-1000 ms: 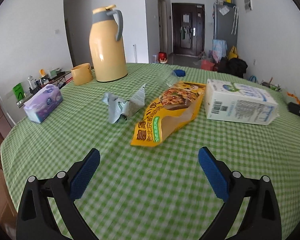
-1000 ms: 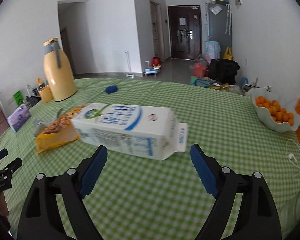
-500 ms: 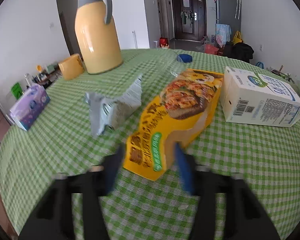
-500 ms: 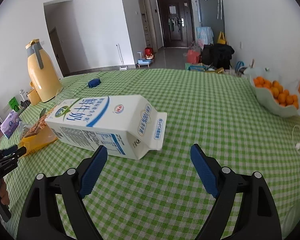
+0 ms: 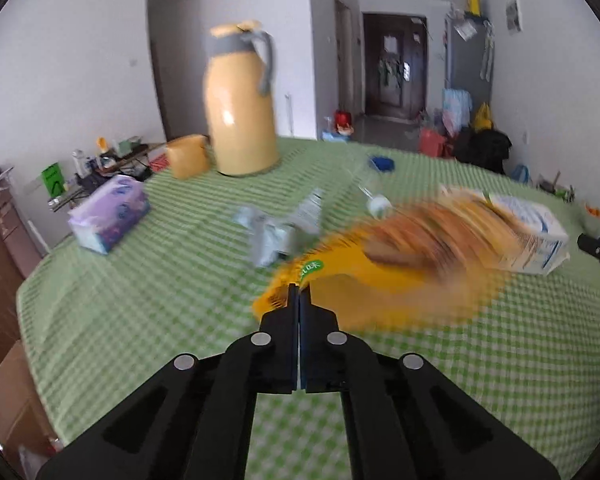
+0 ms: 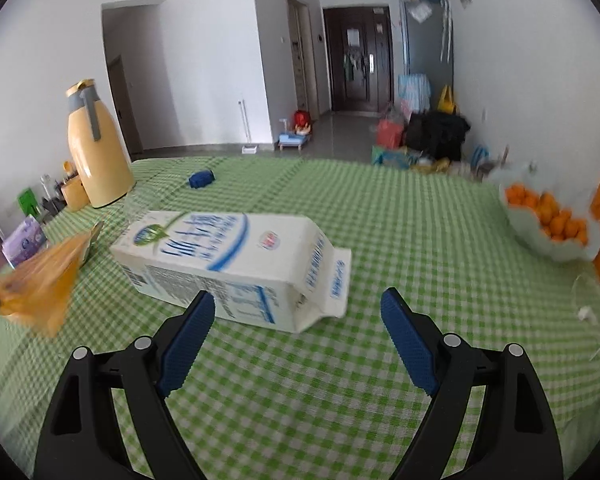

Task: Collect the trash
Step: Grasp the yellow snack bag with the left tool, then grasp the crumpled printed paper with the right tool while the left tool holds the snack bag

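My left gripper (image 5: 299, 292) is shut on the near edge of a yellow snack bag (image 5: 400, 256), which is lifted off the green checked tablecloth and blurred; the bag also shows in the right wrist view (image 6: 40, 280). A crumpled silver wrapper (image 5: 278, 228) lies behind it. A white and blue milk carton (image 6: 236, 264) lies on its side, also seen in the left wrist view (image 5: 532, 236). My right gripper (image 6: 296, 320) is open, its jaws just short of the carton's open spout end.
A yellow thermos jug (image 5: 240, 100) and a yellow cup (image 5: 188, 156) stand at the back left. A purple tissue pack (image 5: 108, 212) lies near the left edge. A blue cap (image 6: 201, 179) lies far back. A bowl of oranges (image 6: 552, 220) stands at the right.
My left gripper moved forward, closed on the snack bag and lifted it. My right gripper moved closer to the milk carton and stayed open.
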The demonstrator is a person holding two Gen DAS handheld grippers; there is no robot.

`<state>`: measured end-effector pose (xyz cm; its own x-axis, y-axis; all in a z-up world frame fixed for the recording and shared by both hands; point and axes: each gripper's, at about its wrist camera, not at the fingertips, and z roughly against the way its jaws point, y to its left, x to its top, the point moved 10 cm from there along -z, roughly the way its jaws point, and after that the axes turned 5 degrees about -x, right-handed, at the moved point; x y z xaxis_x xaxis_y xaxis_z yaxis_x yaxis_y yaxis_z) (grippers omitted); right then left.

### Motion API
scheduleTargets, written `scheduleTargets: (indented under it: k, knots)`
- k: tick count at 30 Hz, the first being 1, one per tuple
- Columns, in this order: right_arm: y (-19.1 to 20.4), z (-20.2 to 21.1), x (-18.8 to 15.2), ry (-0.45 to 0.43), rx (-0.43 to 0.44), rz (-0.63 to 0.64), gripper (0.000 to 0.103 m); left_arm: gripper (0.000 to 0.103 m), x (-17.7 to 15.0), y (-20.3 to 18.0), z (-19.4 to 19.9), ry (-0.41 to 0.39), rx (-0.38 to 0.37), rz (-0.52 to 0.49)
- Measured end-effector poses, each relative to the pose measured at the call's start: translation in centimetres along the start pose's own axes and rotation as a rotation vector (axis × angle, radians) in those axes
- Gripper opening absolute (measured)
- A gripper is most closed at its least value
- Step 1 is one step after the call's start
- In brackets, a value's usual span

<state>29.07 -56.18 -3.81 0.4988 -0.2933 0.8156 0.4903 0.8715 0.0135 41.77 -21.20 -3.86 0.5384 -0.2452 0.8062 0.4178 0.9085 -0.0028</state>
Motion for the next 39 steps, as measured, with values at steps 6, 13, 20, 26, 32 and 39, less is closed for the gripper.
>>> scheduleTargets:
  k: [6, 13, 20, 26, 32, 39]
  knots:
    - [10.6, 2.4, 1.3, -0.043, 0.212, 0.12, 0.082, 0.0, -0.5, 7.8, 5.5, -0.067, 0.098, 0.095]
    - [27.0, -0.1, -0.4, 0.082, 0.484, 0.271, 0.082, 0.0, -3.6, 18.5, 10.0, -0.077, 0.261, 0.22]
    - [38.1, -6.5, -1.6, 0.206, 0.452, 0.319, 0.082, 0.0, -8.3, 28.6, 13.9, -0.049, 0.417, 0.334]
    - [39.3, -10.9, -2.4, 0.325, 0.366, 0.236, 0.015, 0.0, -12.4, 35.5, 18.4, -0.036, 0.538, 0.41]
    - [38.3, -7.9, -2.5, 0.244, 0.374, 0.247, 0.004, 0.0, -15.4, 38.7, 20.9, -0.031, 0.586, 0.476]
    - [38.4, -0.6, -3.1, 0.158, 0.454, 0.302, 0.004, 0.0, -16.5, 39.4, 23.2, -0.064, 0.601, 0.51]
